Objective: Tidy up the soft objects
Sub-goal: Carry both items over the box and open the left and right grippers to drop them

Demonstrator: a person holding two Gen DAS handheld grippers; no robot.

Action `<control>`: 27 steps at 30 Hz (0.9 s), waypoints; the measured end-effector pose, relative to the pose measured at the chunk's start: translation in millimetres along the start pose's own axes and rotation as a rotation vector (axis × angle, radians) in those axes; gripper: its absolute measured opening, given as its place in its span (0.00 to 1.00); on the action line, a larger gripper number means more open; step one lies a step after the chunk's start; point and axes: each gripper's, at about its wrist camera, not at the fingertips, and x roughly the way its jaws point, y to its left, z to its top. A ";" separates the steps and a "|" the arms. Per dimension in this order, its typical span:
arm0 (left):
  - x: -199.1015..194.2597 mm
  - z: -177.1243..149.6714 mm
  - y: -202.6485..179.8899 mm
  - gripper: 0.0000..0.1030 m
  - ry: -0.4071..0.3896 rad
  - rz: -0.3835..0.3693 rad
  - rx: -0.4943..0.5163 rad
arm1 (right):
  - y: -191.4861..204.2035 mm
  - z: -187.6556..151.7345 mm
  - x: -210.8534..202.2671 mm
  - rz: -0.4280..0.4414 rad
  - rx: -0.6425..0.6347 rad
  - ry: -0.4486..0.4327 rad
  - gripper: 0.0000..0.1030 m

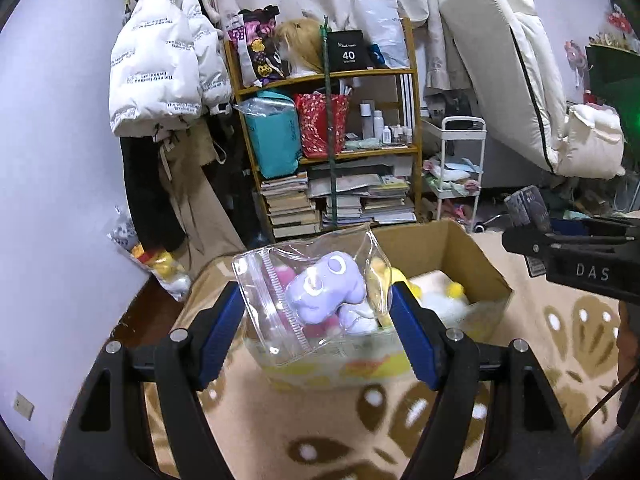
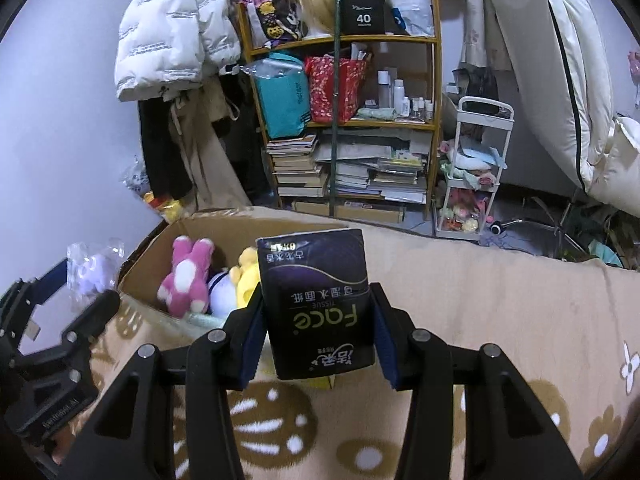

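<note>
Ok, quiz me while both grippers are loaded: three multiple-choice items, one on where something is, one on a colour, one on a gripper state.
1. Where does the pink plush toy lie?
A. On the bookshelf
B. Inside the cardboard box
C. On the white cart

2. What colour is the plush sealed in the clear zip bag?
A. Lilac
B. Green
C. Red

3. What is the state of the right gripper?
A. Open and empty
B. Shut on a yellow toy
C. Shut on the black tissue pack

Answers: 1 B, as the right wrist view shows it lying in the open box beside a yellow plush. 2 A, as the lilac plush shows through the bag held by the left gripper. 3 C, as the pack sits clamped between both blue pads.
</note>
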 end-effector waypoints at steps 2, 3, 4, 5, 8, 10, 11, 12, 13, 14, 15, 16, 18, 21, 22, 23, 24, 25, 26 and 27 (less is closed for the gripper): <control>10.6 5.6 6.0 0.71 0.003 -0.013 -0.009 | 0.0 3.4 10.2 -0.001 0.001 -0.002 0.49; 15.0 7.8 8.8 0.71 0.001 -0.020 -0.013 | 0.2 6.3 15.5 0.001 0.003 -0.003 0.49; 18.0 8.8 9.8 0.71 -0.004 -0.020 -0.010 | -0.6 7.0 17.7 0.007 0.005 -0.007 0.49; 22.5 10.2 11.1 0.71 -0.007 -0.021 -0.001 | -0.3 9.2 20.9 0.017 0.007 -0.012 0.49; 34.2 11.7 15.1 0.72 0.002 -0.037 0.003 | 1.8 13.1 28.2 0.076 -0.010 -0.018 0.50; 42.0 10.6 18.5 0.73 0.012 -0.040 -0.012 | 5.1 12.6 32.3 0.103 -0.030 -0.009 0.50; 44.9 9.6 19.0 0.73 0.016 -0.039 -0.018 | 7.2 12.1 35.0 0.112 -0.040 -0.006 0.50; 47.9 8.4 19.3 0.73 0.023 -0.039 -0.022 | 9.3 10.6 37.0 0.118 -0.043 -0.005 0.50; 51.4 7.1 19.7 0.73 0.032 -0.040 -0.025 | 12.0 9.0 40.2 0.126 -0.045 0.001 0.50; 54.9 5.8 19.6 0.74 0.043 -0.038 -0.024 | 14.4 7.0 43.4 0.131 -0.046 0.010 0.50; 57.8 4.5 19.4 0.75 0.052 -0.029 -0.023 | 15.8 5.2 46.7 0.133 -0.047 0.023 0.50; 59.0 3.4 18.9 0.76 0.058 -0.021 -0.021 | 16.8 3.9 49.5 0.132 -0.050 0.032 0.50; 60.4 1.7 19.9 0.82 0.062 -0.008 -0.019 | 19.7 -0.8 54.0 0.122 -0.065 0.047 0.52; 57.9 0.4 19.9 0.91 0.053 0.004 -0.013 | 19.1 -2.8 53.5 0.105 -0.060 0.042 0.67; 56.9 0.5 19.8 0.91 0.053 0.010 -0.010 | 18.1 -2.5 52.1 0.108 -0.054 0.037 0.68; 55.3 0.7 19.6 0.91 0.054 0.014 -0.007 | 17.0 -1.8 50.5 0.111 -0.048 0.034 0.69; 53.9 1.2 19.6 0.91 0.057 0.017 -0.006 | 15.9 -0.6 48.9 0.107 -0.043 0.034 0.70; 52.4 2.1 19.8 0.91 0.061 0.019 -0.007 | 14.9 -0.1 47.2 0.105 -0.041 0.034 0.73; 50.0 3.4 20.3 0.91 0.066 0.021 -0.011 | 14.2 0.6 45.3 0.105 -0.039 0.033 0.78; 47.5 4.7 20.8 0.92 0.068 0.023 -0.013 | 13.4 1.3 42.4 0.104 -0.036 0.028 0.80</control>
